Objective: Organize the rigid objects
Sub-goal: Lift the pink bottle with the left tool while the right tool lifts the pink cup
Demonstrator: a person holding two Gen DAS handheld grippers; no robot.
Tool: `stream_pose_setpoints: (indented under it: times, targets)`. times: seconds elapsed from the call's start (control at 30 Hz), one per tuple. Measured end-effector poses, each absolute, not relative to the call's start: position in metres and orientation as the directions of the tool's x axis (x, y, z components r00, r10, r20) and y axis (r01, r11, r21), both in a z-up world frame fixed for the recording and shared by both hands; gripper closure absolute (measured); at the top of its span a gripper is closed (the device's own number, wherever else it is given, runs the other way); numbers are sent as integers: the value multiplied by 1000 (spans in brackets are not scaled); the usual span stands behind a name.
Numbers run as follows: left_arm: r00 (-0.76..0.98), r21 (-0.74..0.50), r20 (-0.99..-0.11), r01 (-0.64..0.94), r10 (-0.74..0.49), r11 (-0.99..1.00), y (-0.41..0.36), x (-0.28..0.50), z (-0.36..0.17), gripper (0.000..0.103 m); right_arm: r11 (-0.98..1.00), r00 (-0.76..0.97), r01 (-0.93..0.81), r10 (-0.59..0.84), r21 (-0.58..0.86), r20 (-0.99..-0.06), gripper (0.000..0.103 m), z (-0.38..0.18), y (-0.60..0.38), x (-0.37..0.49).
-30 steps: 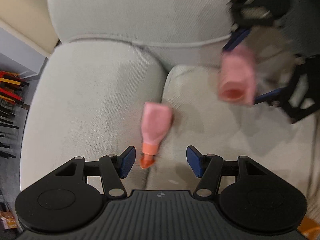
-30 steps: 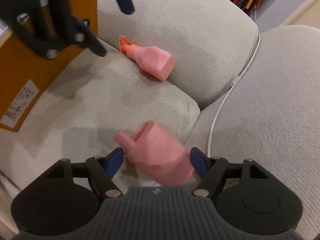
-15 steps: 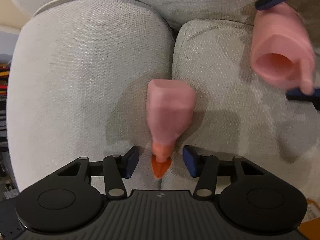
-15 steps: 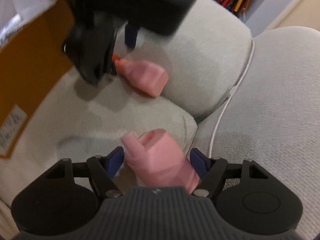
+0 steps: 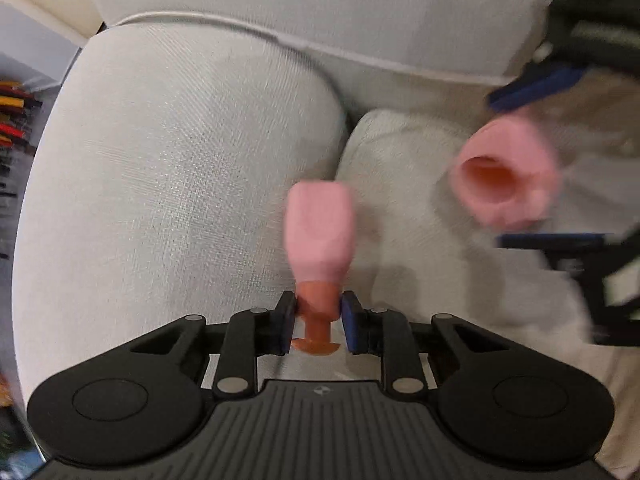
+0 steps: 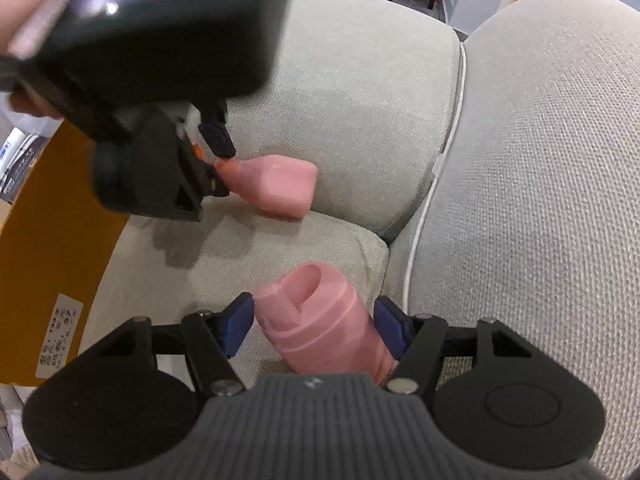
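Jaws on your left gripper (image 5: pixel 318 322) have just been closing, and their blue pads now pinch the orange neck of the pink bottle (image 5: pixel 320 232), with the flared orange cap sticking back between the fingers toward the camera. That bottle lies on its side in the crease where the sofa's seat cushion (image 5: pixel 400 184) meets the rounded armrest (image 5: pixel 168 184), its wide pink base pointing away from you. From your right wrist view you can see the same grip from the other side: the left gripper (image 6: pixel 212 160) reaches down over the cushion and its pads sit on the bottle's neck, while the pink bottle (image 6: pixel 276 188) rests against the foot of the armrest.

Your right gripper (image 6: pixel 314 328) has its jaws spread wide around a pink cup (image 6: pixel 320 320), and they have just been closing a little. Its left pad touches the cup's side and the right pad lies against the other side, so the cup is held between them, its open mouth and handle turned away from the camera. In the left wrist view the pink cup (image 5: pixel 508 176) shows as a blurred shape up off the seat cushion, mouth facing the lens, between the two blue pads of the right gripper (image 5: pixel 540 160).

An orange cardboard box (image 6: pixel 52 248) with a white label stands at the left edge of the seat cushion, near your left gripper
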State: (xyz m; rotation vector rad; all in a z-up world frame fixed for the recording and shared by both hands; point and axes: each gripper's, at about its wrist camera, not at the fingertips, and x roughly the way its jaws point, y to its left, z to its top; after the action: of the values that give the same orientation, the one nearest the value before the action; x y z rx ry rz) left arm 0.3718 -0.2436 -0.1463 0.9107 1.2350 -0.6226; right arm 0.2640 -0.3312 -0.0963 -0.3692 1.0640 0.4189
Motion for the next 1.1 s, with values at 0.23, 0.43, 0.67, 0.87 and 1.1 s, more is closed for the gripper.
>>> stream_pose_setpoints:
  times: [0.23, 0.43, 0.67, 0.87, 1.1]
  targets:
    - [180, 189, -981, 837, 68, 514, -236, 337, -123, 76, 895, 379, -445, 225, 37, -897, 39, -91, -341, 271]
    - [135, 180, -981, 907, 142, 380, -240, 307, -125, 76, 897, 315, -406, 320, 178, -894, 39, -88, -345, 270]
    - [93, 137, -986, 928, 141, 346, -254, 299, -107, 98, 869, 276, -359, 446, 339, -851, 40, -87, -350, 270]
    - [153, 202, -976, 897, 152, 394, -260, 300, -114, 89, 859, 249, -398, 438, 321, -864, 41, -91, -337, 264]
    - [99, 141, -989, 845, 109, 516, -246, 298, -117, 45, 871, 260, -343, 448, 352, -855, 44, -89, -352, 273]
